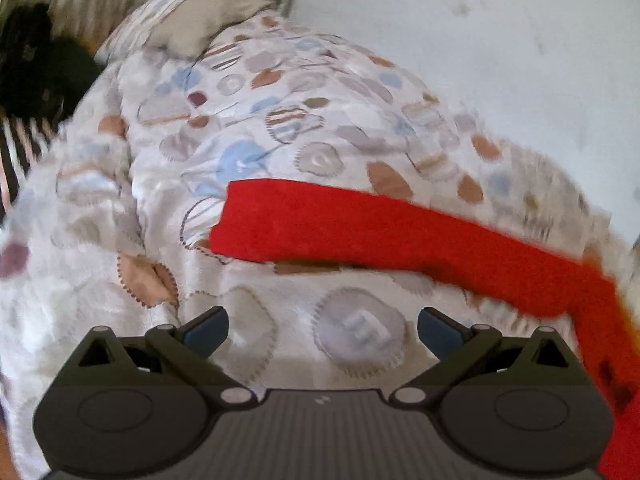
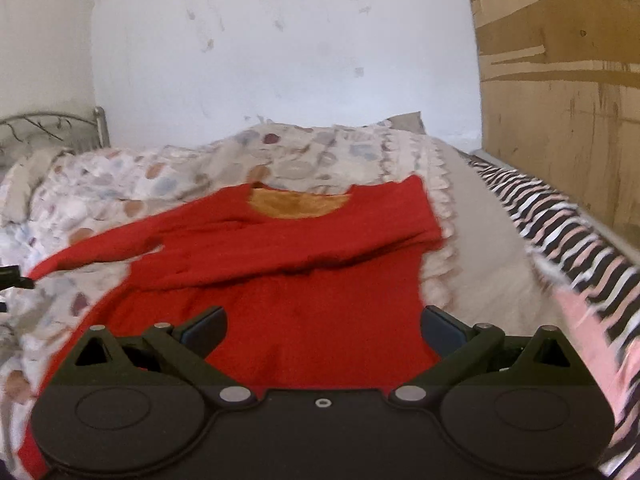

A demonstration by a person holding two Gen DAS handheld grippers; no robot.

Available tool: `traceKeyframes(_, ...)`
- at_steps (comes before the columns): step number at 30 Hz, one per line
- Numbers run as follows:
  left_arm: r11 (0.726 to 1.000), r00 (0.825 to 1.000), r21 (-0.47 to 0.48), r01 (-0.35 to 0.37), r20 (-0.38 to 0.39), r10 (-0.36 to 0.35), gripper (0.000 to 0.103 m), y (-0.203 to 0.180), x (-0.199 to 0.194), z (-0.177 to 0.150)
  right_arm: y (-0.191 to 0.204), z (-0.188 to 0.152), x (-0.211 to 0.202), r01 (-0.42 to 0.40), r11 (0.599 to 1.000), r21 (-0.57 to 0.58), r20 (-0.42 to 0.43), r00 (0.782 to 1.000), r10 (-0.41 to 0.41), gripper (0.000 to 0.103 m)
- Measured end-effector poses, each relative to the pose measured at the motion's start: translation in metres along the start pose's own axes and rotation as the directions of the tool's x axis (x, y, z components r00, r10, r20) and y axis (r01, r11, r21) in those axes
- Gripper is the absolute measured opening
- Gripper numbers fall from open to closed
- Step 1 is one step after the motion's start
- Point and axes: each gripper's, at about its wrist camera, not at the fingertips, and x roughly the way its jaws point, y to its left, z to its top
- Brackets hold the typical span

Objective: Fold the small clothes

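A small red sweater with an orange lining at the neck lies flat on a patterned duvet. Its right sleeve is folded across the chest; its left sleeve stretches out to the left. My right gripper is open and empty, just above the sweater's lower body. In the left wrist view the outstretched red sleeve lies across the duvet. My left gripper is open and empty, over bare duvet just short of the sleeve.
A pillow and a metal bed frame are at the head of the bed. A white wall runs behind it. A cardboard panel and a striped blanket are on the right. A dark object sits beside the bed.
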Motion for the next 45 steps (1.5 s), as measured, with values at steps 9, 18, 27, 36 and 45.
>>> traceKeyframes(9,0.946,1.000,-0.324,0.024,0.010,-0.022,0.103,0.059,0.046,0.026,0.061,-0.029,0.012,-0.012,1.000,-0.005,-0.020,1.000,0.012,0.103)
traceKeyframes(18,0.913,0.987,-0.376,-0.158,-0.034,0.157,0.052,0.065,0.068,0.046,0.065,-0.035,0.023,-0.001,0.999,-0.037,-0.033,0.999,-0.001,0.103)
traceKeyframes(27,0.947,0.987,-0.283,-0.155,-0.014,0.157,0.001,0.052,0.050,0.073,0.066,-0.037,0.022,0.000,0.999,-0.046,-0.024,1.000,-0.002,0.103)
traceKeyframes(36,0.998,0.980,-0.036,-0.044,0.191,0.051,0.000,-0.026,-0.010,0.111,0.058,-0.035,0.014,-0.029,0.999,0.019,-0.002,1.000,0.029,0.103)
traceKeyframes(45,0.932,0.908,0.294,0.211,0.293,-0.299,0.000,-0.173,-0.094,0.109,0.039,-0.034,-0.006,-0.045,0.994,0.099,0.047,0.998,0.041,0.103)
